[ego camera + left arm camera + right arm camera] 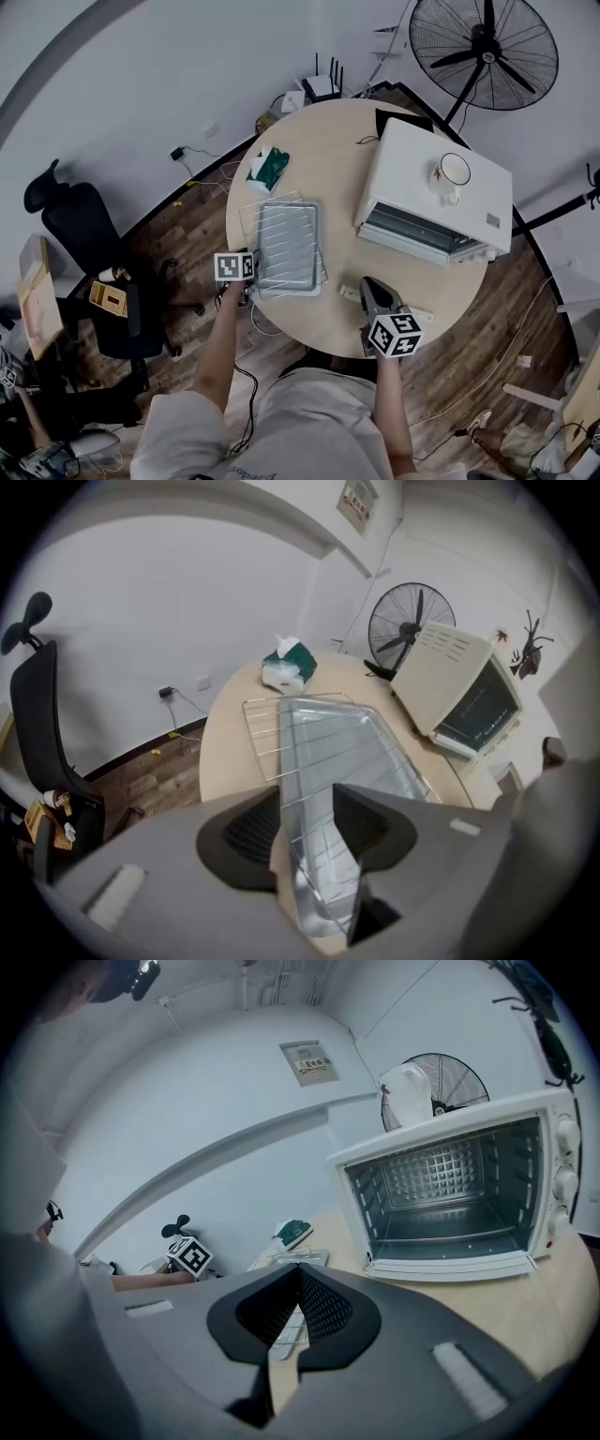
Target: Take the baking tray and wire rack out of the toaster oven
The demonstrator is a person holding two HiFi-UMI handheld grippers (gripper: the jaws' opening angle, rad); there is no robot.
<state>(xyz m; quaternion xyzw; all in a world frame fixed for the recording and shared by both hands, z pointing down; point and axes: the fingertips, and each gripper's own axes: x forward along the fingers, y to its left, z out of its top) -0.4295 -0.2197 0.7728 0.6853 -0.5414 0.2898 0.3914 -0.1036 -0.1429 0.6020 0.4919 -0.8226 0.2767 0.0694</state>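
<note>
The baking tray [289, 246] lies on top of the wire rack [251, 217] on the round wooden table [328, 150], left of the white toaster oven [436, 183]. The oven's door hangs open and its cavity [450, 1194] holds nothing. My left gripper [250, 287] is at the tray's near left corner. In the left gripper view its jaws stand apart astride the tray's near edge [323, 855], pads not pressing, so the left gripper [307, 794] is open. My right gripper [370, 284] hovers over the table's near edge in front of the oven, shut and holding nothing [300, 1269].
A white mug [453, 173] stands on the oven's top. A green tissue pack [269, 167] lies beyond the rack. A standing fan [483, 52] is behind the table, a router [322, 86] at its far edge, and a black office chair [84, 234] to the left.
</note>
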